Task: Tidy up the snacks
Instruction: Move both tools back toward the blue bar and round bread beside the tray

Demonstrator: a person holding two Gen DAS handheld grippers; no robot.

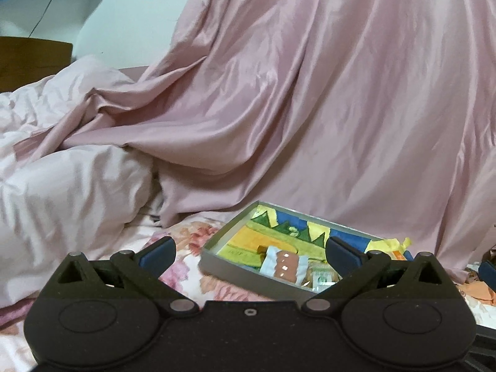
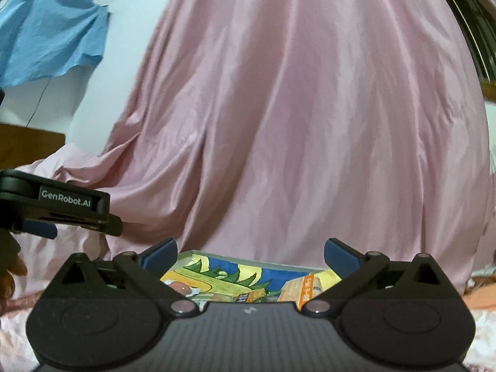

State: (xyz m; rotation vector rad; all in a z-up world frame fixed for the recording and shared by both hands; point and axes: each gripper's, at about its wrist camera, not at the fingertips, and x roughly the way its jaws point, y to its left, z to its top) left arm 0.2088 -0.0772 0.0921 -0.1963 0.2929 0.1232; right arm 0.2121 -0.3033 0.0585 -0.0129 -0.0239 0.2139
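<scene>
A shallow grey box (image 1: 214, 268) with a colourful cartoon lining lies on the floral bedsheet. In it lie a blue-and-white packet with a brown picture (image 1: 285, 266) and a green-and-white packet (image 1: 322, 279). My left gripper (image 1: 249, 251) hovers just before the box's near left corner, open, with nothing between its fingers. In the right wrist view the same box (image 2: 248, 271) sits low between the fingers of my right gripper (image 2: 250, 252), which is open and holds nothing. An orange packet (image 2: 299, 288) lies in the box on the right. The left gripper (image 2: 93, 220) shows side-on at the left.
A large pink sheet (image 1: 310, 108) hangs draped right behind the box. A rumpled pale pink duvet (image 1: 71, 186) is heaped on the left. A wooden headboard (image 1: 31, 59) and a blue cloth (image 2: 52, 34) on the wall are farther back. Orange wrappers (image 1: 477, 294) lie right of the box.
</scene>
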